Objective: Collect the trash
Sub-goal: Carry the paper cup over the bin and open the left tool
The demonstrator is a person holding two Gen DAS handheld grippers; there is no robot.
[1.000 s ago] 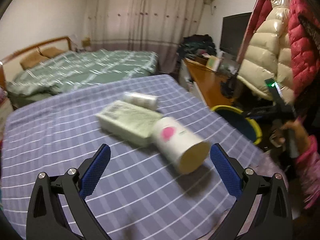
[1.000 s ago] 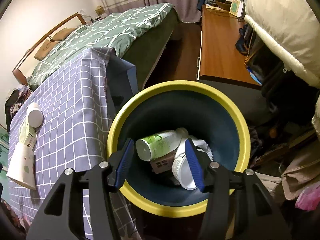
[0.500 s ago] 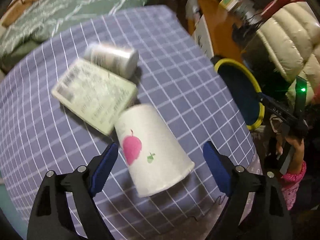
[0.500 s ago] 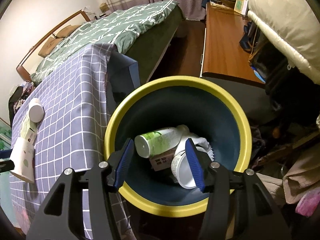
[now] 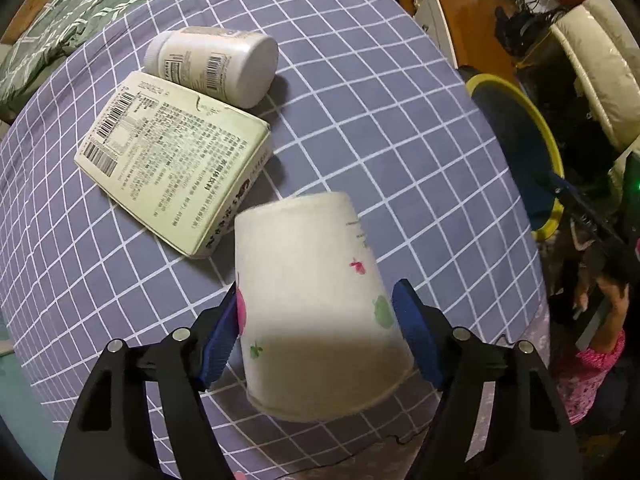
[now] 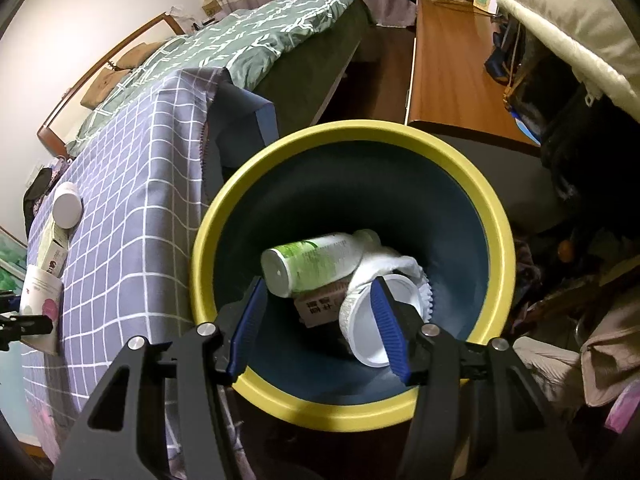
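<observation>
A white paper cup (image 5: 316,304) with pink and green fruit prints lies on its side on the purple checked tablecloth (image 5: 360,120). My left gripper (image 5: 320,332) is shut on it, both blue pads against its sides. A pale green carton (image 5: 172,160) and a white pill bottle (image 5: 212,64) lie just beyond. My right gripper (image 6: 320,328) is open and empty above the yellow-rimmed blue bin (image 6: 492,216), which holds a green-labelled bottle (image 6: 316,260), a white cup (image 6: 372,328) and a small box. The paper cup also shows in the right wrist view (image 6: 40,300).
The bin also shows in the left wrist view (image 5: 520,140), off the table's right edge. A wooden desk (image 6: 452,60) stands behind it, a bed with a green quilt (image 6: 260,40) beyond the table. Padded coats (image 5: 592,60) hang at the right.
My left gripper has moved down onto the paper cup and its jaws have closed from wide apart to touching the cup's sides. My right gripper has stayed open over the bin.
</observation>
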